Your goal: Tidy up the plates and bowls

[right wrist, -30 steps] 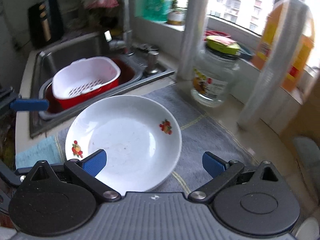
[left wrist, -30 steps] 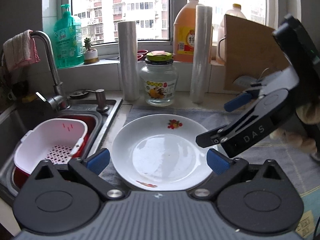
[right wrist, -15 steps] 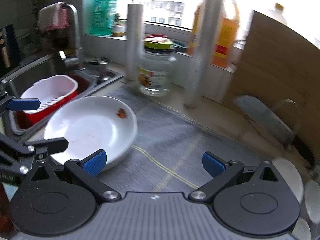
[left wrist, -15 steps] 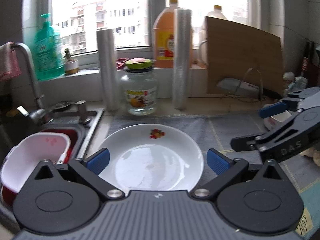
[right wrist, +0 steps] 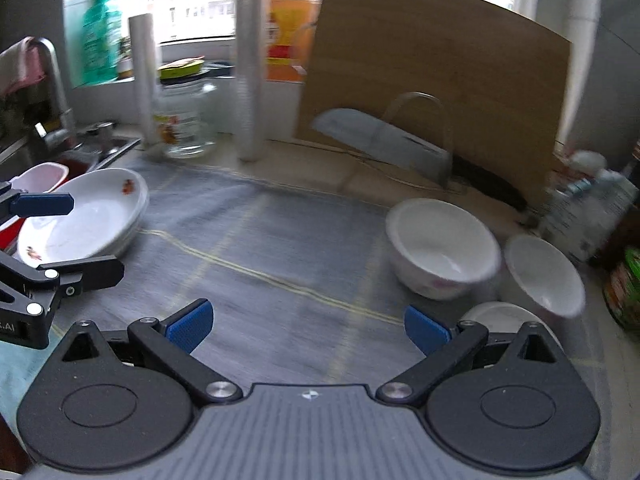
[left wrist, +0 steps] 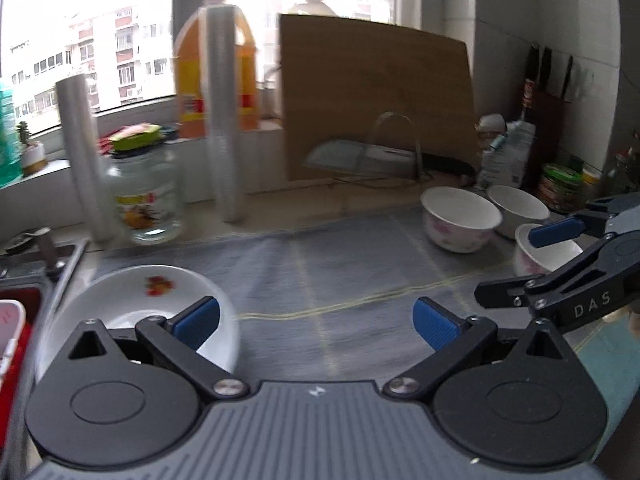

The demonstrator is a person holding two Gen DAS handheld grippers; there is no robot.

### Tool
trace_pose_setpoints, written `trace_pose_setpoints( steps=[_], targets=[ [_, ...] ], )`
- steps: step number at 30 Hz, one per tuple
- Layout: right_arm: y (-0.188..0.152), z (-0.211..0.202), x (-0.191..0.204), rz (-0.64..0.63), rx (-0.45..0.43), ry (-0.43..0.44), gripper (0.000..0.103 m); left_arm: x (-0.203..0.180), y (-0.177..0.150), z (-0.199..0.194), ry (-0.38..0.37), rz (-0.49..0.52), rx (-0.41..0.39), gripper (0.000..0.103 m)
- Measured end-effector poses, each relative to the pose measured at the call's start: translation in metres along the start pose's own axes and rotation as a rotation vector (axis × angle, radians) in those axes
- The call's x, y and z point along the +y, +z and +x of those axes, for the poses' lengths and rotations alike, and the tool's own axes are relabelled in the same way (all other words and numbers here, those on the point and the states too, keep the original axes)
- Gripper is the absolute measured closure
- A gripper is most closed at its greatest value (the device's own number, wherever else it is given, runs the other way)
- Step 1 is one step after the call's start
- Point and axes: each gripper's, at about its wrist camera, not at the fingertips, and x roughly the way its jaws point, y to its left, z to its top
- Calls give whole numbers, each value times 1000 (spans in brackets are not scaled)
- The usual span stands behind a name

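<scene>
A white plate with fruit prints [left wrist: 132, 304] [right wrist: 92, 216] lies on the grey mat [left wrist: 340, 272] [right wrist: 272, 240] near the sink; in the right wrist view it looks stacked on another plate. Three white bowls stand at the right: a large one [left wrist: 460, 220] [right wrist: 440, 248], a second [left wrist: 518, 208] [right wrist: 544, 276] behind it, and a third [left wrist: 540, 256] [right wrist: 500, 316] nearest. My left gripper [left wrist: 316, 320] is open over the mat, right of the plate. My right gripper [right wrist: 306, 326] is open, empty, left of the bowls.
A glass jar [left wrist: 148, 200], two film rolls [left wrist: 226, 120], oil bottles and a wooden board [left wrist: 376, 104] with a cleaver rack [right wrist: 400, 140] line the back. A red and white basket [right wrist: 36, 176] sits in the sink. Bottles and tins [left wrist: 508, 156] crowd the right corner.
Both grippers have swung right, away from the plate towards the bowls. The plate now lies at the left of both views and the bowls have come into sight.
</scene>
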Motion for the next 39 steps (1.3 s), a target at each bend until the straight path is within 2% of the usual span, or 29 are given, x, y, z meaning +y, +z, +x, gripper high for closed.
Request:
trace_pose_setpoints(
  steps=[10, 17, 24, 29, 39],
  targets=[
    [-37, -21, -101, 82, -2, -43, 0, -94, 17, 29, -99, 53, 60, 1],
    [-61, -19, -142, 67, 14, 24, 0, -144, 35, 57, -150, 49, 99, 1],
    [-73, -6, -158, 25, 20, 84, 0, -182, 47, 86, -218, 45, 160, 1],
    [-74, 4, -164, -11, 17, 126, 0, -202, 52, 108, -238, 72, 199, 1],
    [-70, 17, -160, -97, -12, 185, 1, -213, 58, 138, -261, 66, 263, 4]
  ],
)
